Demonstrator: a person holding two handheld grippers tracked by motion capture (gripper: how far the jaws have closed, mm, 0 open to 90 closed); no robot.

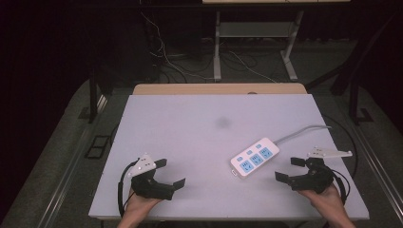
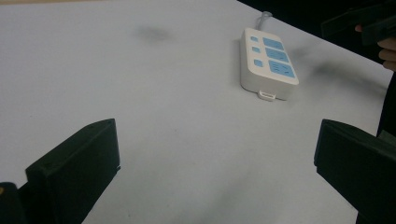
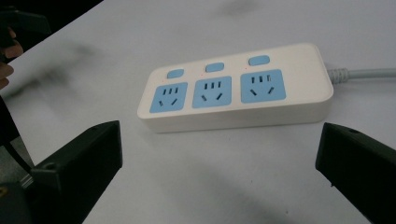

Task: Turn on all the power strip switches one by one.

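Both tongs stand released over the white tabletop (image 1: 190,123): right tongs (image 1: 291,169) near the power strip (image 1: 255,157), apparently not touching; left tongs (image 1: 170,173) well apart.

High overview, two low views, shared power strip (image 1: 255,157)

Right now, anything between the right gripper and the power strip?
Nothing visible. The right gripper sits open just right of the power strip, with bare white table between them. In the right gripper view the strip lies straight ahead between the fingers. Its cord trails off behind.
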